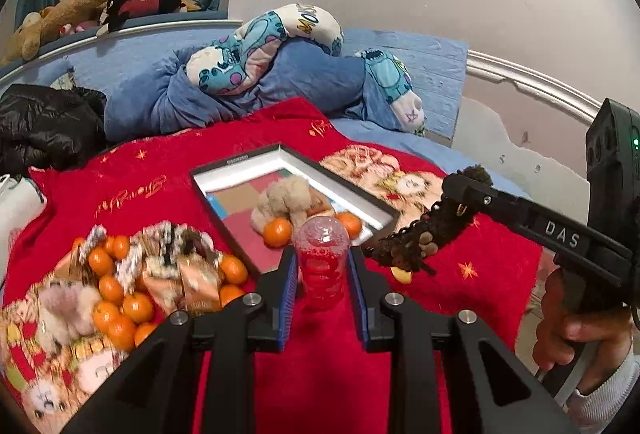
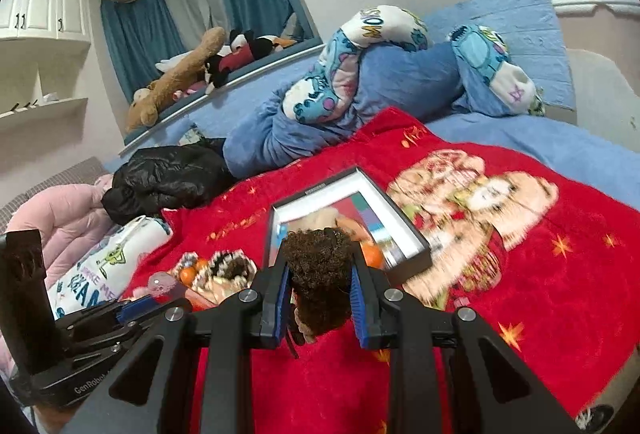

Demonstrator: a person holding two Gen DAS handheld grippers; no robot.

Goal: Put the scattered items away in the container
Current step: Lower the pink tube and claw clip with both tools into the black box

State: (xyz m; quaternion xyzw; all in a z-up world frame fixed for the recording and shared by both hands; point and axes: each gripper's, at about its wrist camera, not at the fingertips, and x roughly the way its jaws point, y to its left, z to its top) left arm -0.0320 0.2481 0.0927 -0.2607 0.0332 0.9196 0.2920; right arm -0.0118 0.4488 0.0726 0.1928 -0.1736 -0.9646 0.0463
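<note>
My left gripper (image 1: 322, 262) is shut on a clear plastic bottle of red stuff (image 1: 322, 266), held upright above the red blanket. My right gripper (image 2: 320, 274) is shut on a dark brown curly plush toy (image 2: 318, 282); in the left wrist view the same dark brown plush toy (image 1: 416, 238) hangs from the right gripper's fingers (image 1: 464, 189). Ahead lies the black-rimmed shallow box (image 1: 304, 157), holding a beige plush (image 1: 284, 199) and tangerines (image 1: 277, 232). The black-rimmed box (image 2: 404, 218) also shows past the toy in the right wrist view. To the left sits a scattered pile of tangerines (image 1: 120, 298) and snack packets (image 1: 188, 274).
The red blanket (image 1: 168, 177) covers a bed with blue bedding (image 1: 280, 85) and a black jacket (image 1: 44, 125) behind. A pink quilt (image 2: 60, 218) lies at the left. Soft toys (image 1: 80, 5) line the window ledge. A hand (image 1: 576, 318) holds the right gripper's grip.
</note>
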